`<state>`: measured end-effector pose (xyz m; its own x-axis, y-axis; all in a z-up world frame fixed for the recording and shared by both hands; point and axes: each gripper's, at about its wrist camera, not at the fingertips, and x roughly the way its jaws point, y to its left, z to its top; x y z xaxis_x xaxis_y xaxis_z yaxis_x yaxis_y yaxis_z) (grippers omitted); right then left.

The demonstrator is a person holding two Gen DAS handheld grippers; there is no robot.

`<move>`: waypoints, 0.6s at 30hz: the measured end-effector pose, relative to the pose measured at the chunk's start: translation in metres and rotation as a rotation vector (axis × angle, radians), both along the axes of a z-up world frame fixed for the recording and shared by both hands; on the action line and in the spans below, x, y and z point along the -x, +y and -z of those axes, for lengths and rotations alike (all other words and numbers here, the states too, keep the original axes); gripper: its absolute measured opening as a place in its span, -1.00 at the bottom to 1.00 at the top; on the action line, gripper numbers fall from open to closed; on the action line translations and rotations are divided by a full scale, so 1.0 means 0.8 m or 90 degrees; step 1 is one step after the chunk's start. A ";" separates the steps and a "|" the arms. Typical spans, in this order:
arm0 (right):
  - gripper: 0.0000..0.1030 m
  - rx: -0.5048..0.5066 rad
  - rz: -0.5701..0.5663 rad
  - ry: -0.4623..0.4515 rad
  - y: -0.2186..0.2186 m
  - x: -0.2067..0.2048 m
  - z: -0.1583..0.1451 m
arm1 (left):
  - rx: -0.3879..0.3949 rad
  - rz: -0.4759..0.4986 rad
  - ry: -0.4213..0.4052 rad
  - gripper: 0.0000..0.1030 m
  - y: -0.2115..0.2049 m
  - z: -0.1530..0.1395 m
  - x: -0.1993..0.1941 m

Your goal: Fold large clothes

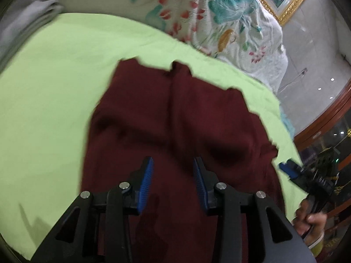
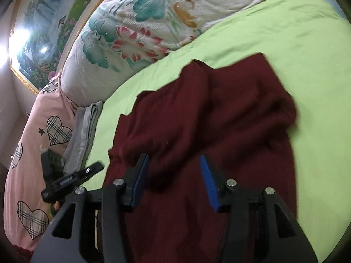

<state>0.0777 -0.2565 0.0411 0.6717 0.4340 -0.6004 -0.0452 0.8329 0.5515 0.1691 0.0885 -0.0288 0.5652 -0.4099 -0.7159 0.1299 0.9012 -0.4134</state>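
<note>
Across the middle of the bed a dark maroon knitted garment (image 1: 175, 118) lies spread on a smooth lime-green sheet (image 1: 54, 92), reaching from near the sheet's far part down under both tools. It is rumpled, with a seam or fold running lengthwise down its centre and soft creases on either side; its far edge is uneven, with a notch in it.

Above the near part of the garment the left gripper (image 1: 173, 164) hangs released, its black jaws apart and the ribbed blue pads (image 1: 146, 182) facing each other with nothing pinched between them; whether the tips touch the cloth I cannot tell. The right gripper (image 2: 174, 160) is likewise unclenched over the same maroon fabric, blue pads (image 2: 209, 184) spread with only cloth beneath them.

Each tool shows in the other's view (blurred): the right one at the left camera's right edge, a hand (image 1: 311, 219) gripping its handle.

Beyond the sheet is a white quilted cover with teal leaves and red flowers (image 1: 219, 15). A folded grey cloth (image 2: 85, 131) lies at the sheet's edge, beside a pink fabric printed with plaid hearts (image 2: 43, 135). A landscape painting in a gold frame (image 2: 43, 43) hangs behind.
</note>
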 end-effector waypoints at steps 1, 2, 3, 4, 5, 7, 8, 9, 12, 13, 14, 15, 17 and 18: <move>-0.03 0.004 0.003 0.003 -0.002 0.013 0.000 | -0.008 -0.009 0.001 -0.13 0.010 0.003 0.021; -0.03 0.010 0.010 0.006 -0.007 0.031 0.001 | -0.015 -0.019 0.004 -0.03 0.020 0.006 0.044; -0.03 0.015 0.015 0.006 -0.010 0.042 0.002 | -0.019 -0.029 0.007 0.02 0.031 0.010 0.067; 0.01 0.022 0.019 0.007 -0.015 0.058 0.002 | -0.020 -0.034 0.013 0.03 0.044 0.014 0.085; 0.06 0.030 0.022 0.009 -0.020 0.066 0.003 | -0.027 -0.041 0.022 0.04 0.054 0.019 0.106; 0.08 0.047 0.034 0.014 -0.028 0.089 0.004 | -0.040 -0.049 0.027 0.05 0.069 0.027 0.131; 0.09 0.053 0.043 0.015 -0.037 0.103 0.006 | -0.041 -0.049 0.029 0.08 0.075 0.030 0.143; 0.09 0.055 0.048 0.015 -0.044 0.112 0.007 | -0.039 -0.049 0.033 0.11 0.081 0.034 0.156; 0.13 0.072 0.080 0.029 -0.072 0.138 0.016 | -0.025 -0.040 0.049 0.16 0.094 0.049 0.177; 0.13 0.066 0.082 0.037 -0.079 0.143 0.020 | -0.013 -0.033 0.061 0.16 0.096 0.055 0.181; 0.13 0.042 0.070 0.055 -0.087 0.149 0.030 | 0.003 -0.025 0.073 0.16 0.097 0.062 0.185; 0.13 0.019 0.058 0.066 -0.090 0.154 0.038 | 0.027 -0.012 0.085 0.20 0.098 0.070 0.189; 0.13 -0.034 0.016 0.091 -0.088 0.160 0.058 | 0.062 0.006 0.089 0.32 0.098 0.079 0.198; 0.13 -0.067 -0.018 0.100 -0.082 0.162 0.070 | 0.080 0.013 0.082 0.40 0.099 0.082 0.205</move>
<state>-0.0522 -0.3225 -0.0149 0.5607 0.5172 -0.6466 0.0260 0.7695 0.6381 0.0052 0.1676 -0.0941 0.4625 -0.5116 -0.7241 0.0870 0.8390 -0.5371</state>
